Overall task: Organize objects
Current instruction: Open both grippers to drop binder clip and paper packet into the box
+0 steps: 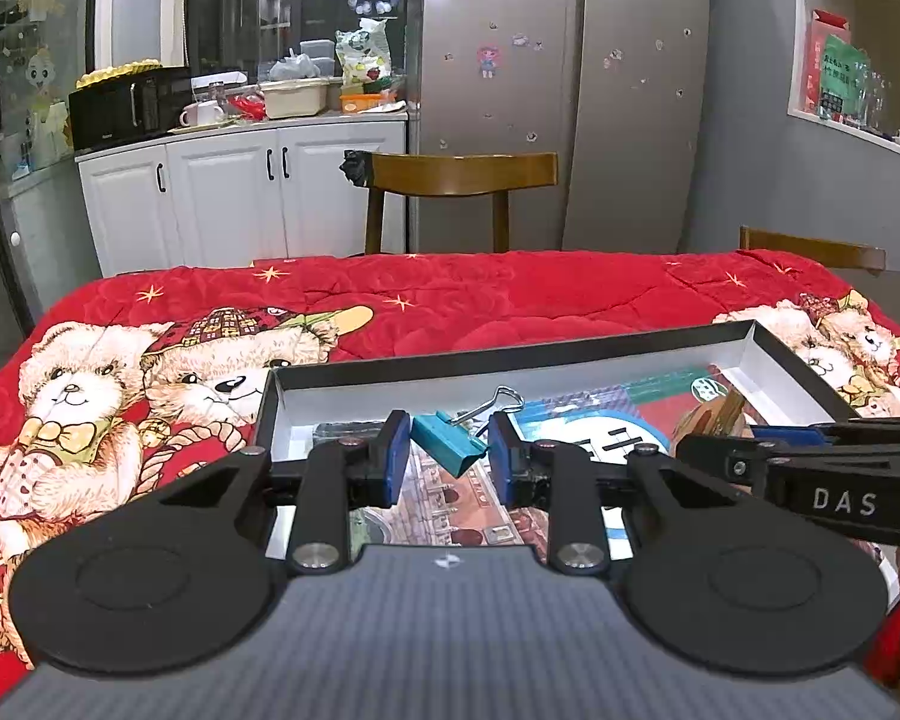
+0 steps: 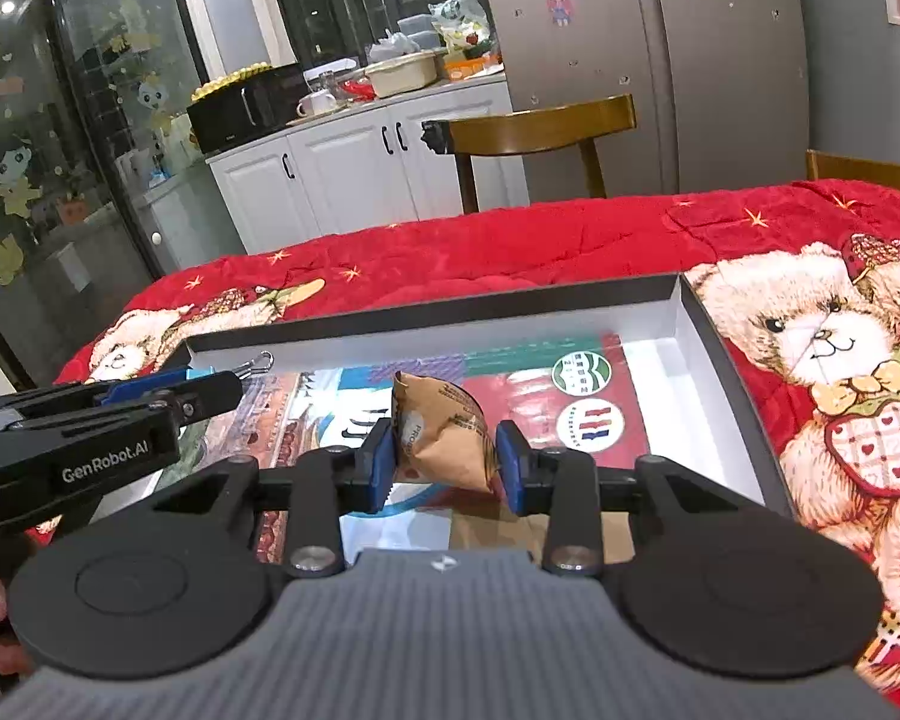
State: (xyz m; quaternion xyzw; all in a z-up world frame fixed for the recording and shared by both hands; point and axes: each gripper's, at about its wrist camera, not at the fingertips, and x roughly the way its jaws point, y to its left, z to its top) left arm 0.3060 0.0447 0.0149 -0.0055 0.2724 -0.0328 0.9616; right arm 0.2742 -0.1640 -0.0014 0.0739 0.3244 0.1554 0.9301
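The teal binder clip (image 1: pixel 447 441) sat pinched in the left gripper (image 1: pixel 448 456) over the shallow box (image 1: pixel 510 354), its wire handles pointing to one o'clock. The brown snack packet (image 2: pixel 444 438) was likewise clamped in the right gripper (image 2: pixel 445 459) above the printed sheet (image 2: pixel 570 396) lining that box. Both items appeared to be held low inside the walls for release. The box rested on a red bear quilt (image 1: pixel 450 294) covering the counter.

a steel double-door fridge (image 1: pixel 564 90) stands upper centre, white cabinets (image 1: pixel 240 198) with a black microwave (image 1: pixel 129 105) left, a wooden chair (image 1: pixel 462 180) before grey walls.
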